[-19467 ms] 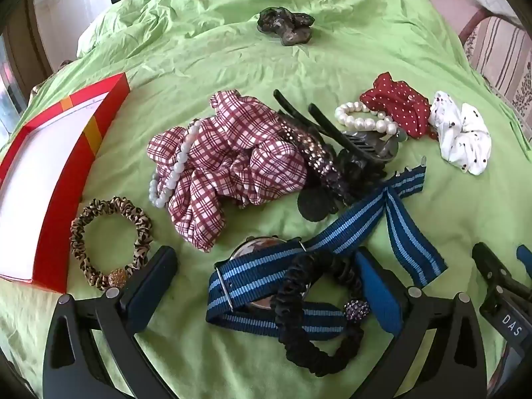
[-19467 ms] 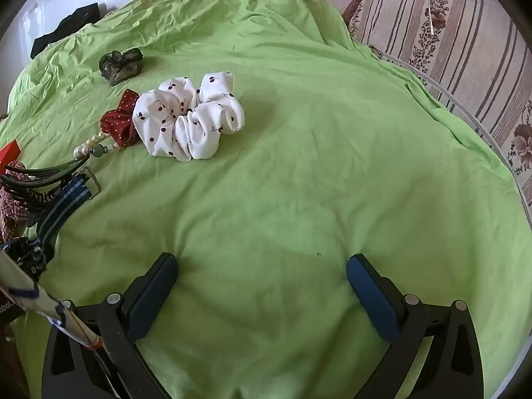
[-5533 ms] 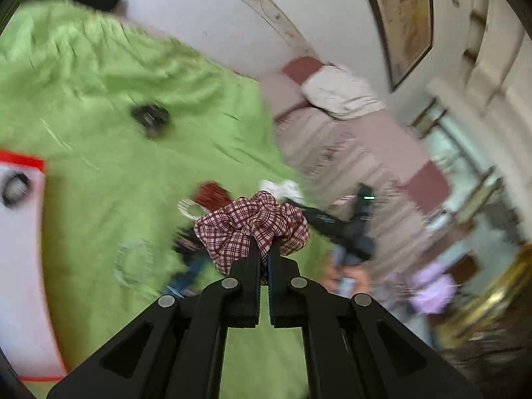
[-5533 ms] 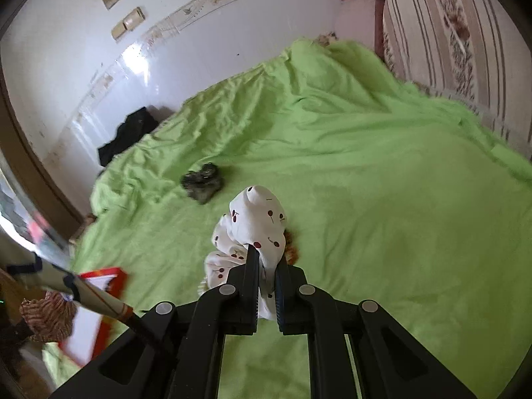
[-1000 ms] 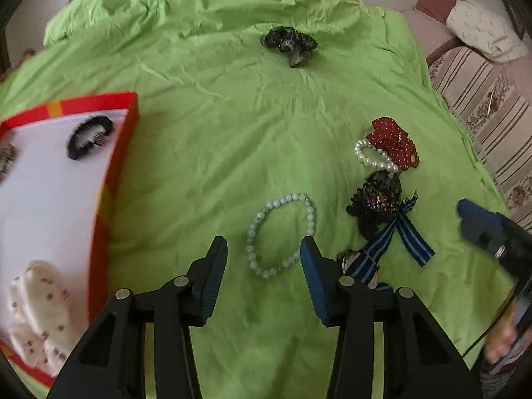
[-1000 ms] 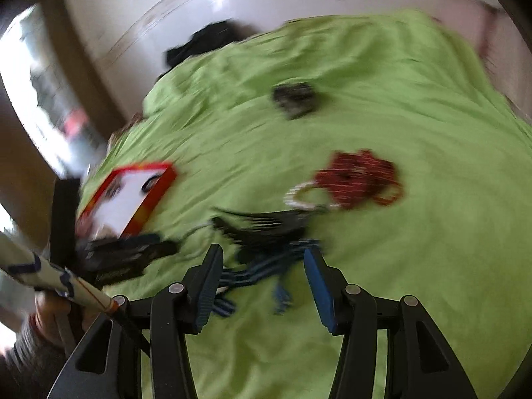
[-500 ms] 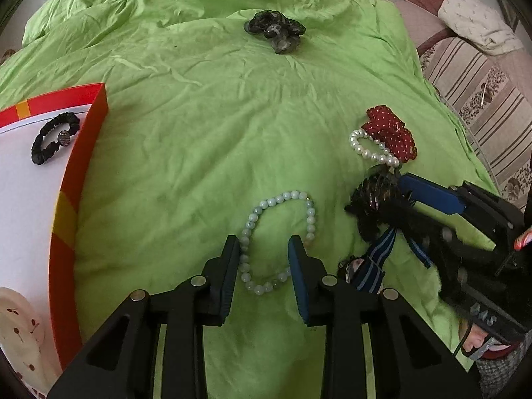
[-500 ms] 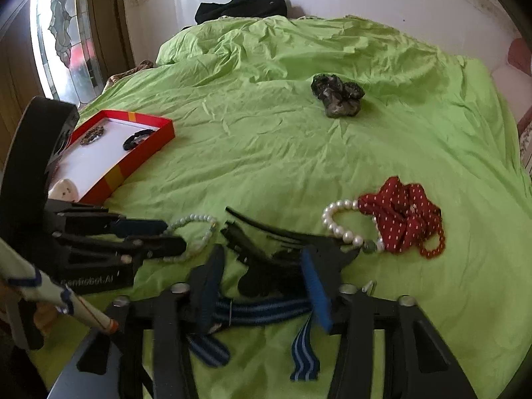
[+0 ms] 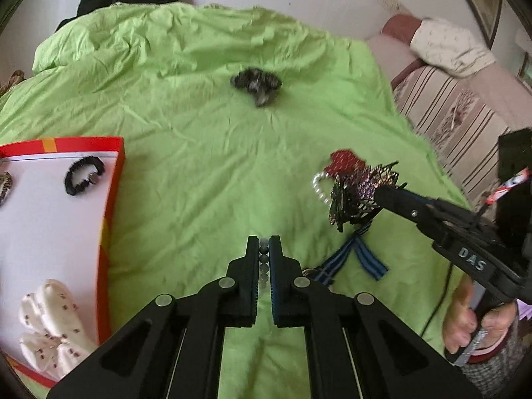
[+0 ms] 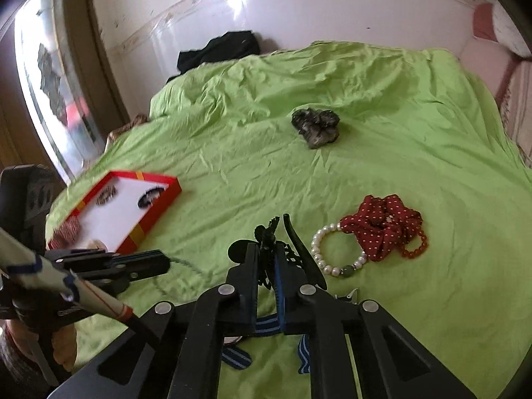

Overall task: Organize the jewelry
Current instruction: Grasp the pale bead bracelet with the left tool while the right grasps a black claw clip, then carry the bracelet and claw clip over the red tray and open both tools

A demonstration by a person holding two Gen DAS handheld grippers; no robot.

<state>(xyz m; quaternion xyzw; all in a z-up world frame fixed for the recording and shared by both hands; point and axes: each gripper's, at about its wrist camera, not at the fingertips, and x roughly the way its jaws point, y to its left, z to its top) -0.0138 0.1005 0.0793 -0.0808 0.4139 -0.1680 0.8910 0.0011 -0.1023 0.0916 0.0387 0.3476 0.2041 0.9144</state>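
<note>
My left gripper [image 9: 264, 249] is shut on the pale green bead bracelet [image 9: 264, 262], whose beads show between its jaws; the bracelet's loop hangs from it in the right wrist view [image 10: 186, 266]. My right gripper [image 10: 266, 256] is shut on the black jewelled hair clip [image 10: 271, 232] and holds it above the green sheet; the clip also shows in the left wrist view [image 9: 359, 193]. The red box with a white floor [image 9: 113, 199] lies at the left and holds a black scrunchie [image 9: 83, 174] and a white spotted scrunchie [image 9: 50, 326].
On the sheet lie a red dotted scrunchie [image 10: 382, 226], a pearl bracelet [image 10: 329, 252], an orange bead string [image 10: 415, 246], a blue striped ribbon [image 9: 352, 259] and a dark scrunchie [image 10: 316, 126]. A striped sofa [image 9: 465, 116] stands at the right.
My left gripper has shut on the bead bracelet and lifted it. My right gripper has shut on the black hair clip and raised it off the ribbon.
</note>
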